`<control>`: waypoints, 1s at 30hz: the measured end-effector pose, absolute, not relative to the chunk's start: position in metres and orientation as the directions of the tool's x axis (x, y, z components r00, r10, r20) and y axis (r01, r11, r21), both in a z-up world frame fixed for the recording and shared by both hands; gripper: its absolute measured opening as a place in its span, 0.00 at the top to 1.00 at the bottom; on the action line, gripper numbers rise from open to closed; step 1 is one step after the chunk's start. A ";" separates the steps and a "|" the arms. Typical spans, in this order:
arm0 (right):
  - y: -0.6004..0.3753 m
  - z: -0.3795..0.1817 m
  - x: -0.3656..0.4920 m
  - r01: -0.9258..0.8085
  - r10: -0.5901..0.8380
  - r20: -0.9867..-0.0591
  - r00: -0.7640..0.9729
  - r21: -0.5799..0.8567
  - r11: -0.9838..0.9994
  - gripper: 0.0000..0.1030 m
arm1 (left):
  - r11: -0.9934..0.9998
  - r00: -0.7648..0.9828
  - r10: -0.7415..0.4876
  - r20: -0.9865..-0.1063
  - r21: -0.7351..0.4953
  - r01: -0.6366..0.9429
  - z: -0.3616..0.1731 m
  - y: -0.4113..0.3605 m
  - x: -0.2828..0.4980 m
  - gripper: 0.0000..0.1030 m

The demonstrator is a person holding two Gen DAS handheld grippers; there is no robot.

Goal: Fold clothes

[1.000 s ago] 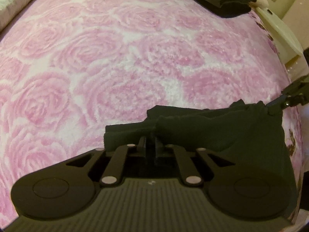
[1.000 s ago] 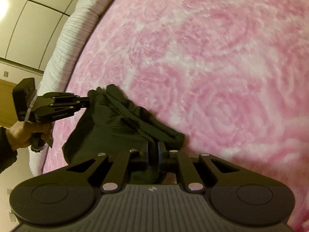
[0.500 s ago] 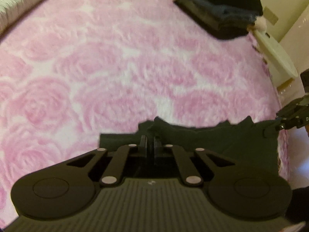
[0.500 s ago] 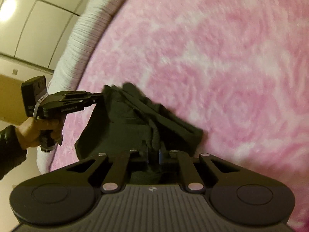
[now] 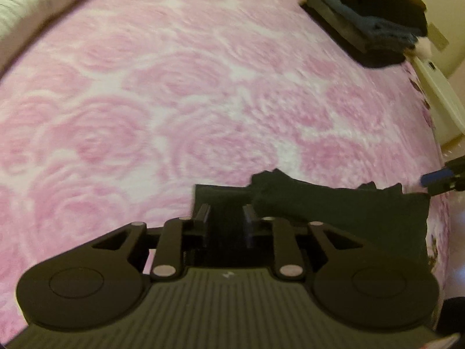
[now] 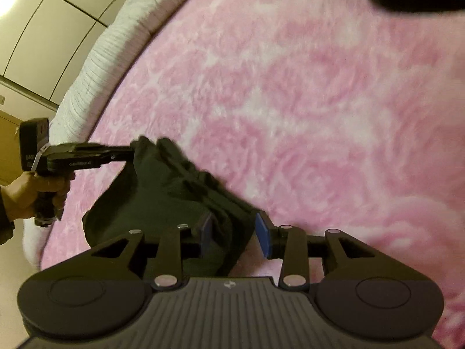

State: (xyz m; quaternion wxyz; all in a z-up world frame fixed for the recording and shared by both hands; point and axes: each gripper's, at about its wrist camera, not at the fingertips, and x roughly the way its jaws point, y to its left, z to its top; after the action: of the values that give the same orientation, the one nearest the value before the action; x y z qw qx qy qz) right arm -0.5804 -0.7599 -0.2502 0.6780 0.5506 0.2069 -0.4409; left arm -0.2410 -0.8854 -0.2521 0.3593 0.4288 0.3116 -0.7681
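A dark garment (image 5: 334, 212) lies bunched in a long fold on the pink rose blanket (image 5: 203, 101), near the bed's front edge. My left gripper (image 5: 226, 218) hovers over its left end. Its jaws are opening, and the cloth shows in the gap with neither pad pressing on it. My right gripper (image 6: 234, 229) is over the garment's (image 6: 162, 192) other end. Its jaws are opening too, and its blue pads (image 6: 263, 234) stand off the fabric. The right wrist view shows the left gripper (image 6: 128, 154) side-on at the cloth's far corner, held by a hand (image 6: 35, 189).
A stack of folded dark and blue clothes (image 5: 372, 20) sits at the blanket's far right corner. White ribbed bedding (image 6: 96, 67) runs along the bed's left side. A cream board (image 5: 436, 96) stands past the right edge. The bed edge is just beneath the grippers.
Both grippers were shut on the garment's ends; now their jaws stand apart and the cloth is released. Both have lifted slightly, and the garment lies flatter on the blanket.
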 end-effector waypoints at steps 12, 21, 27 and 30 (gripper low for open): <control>-0.794 -0.255 -0.479 0.789 -0.326 -0.737 0.592 0.448 0.421 0.75 | -0.588 -0.454 -0.211 -0.866 -0.259 0.767 -0.292 -0.847 -0.292 0.88; -0.800 -0.280 -0.512 0.824 -0.341 -0.761 0.552 0.434 0.365 1.00 | -0.528 -0.432 -0.286 -0.856 -0.235 0.816 -0.288 -0.865 -0.268 0.98; -0.784 -0.261 -0.524 0.866 -0.366 -0.787 0.496 0.414 0.282 0.88 | -0.403 -0.301 -0.370 -0.879 -0.140 0.905 -0.259 -0.830 -0.210 0.90; -0.771 -0.242 -0.516 0.846 -0.372 -0.766 0.525 0.421 0.327 0.81 | -0.338 -0.242 -0.411 -0.879 -0.100 0.936 -0.245 -0.796 -0.183 0.90</control>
State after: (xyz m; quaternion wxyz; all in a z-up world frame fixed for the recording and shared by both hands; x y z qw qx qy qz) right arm -0.5160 -0.7712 -0.2425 0.7645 0.4219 0.2811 -0.3981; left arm -0.1831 -0.7964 -0.2449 0.4706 0.3970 0.3308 -0.7152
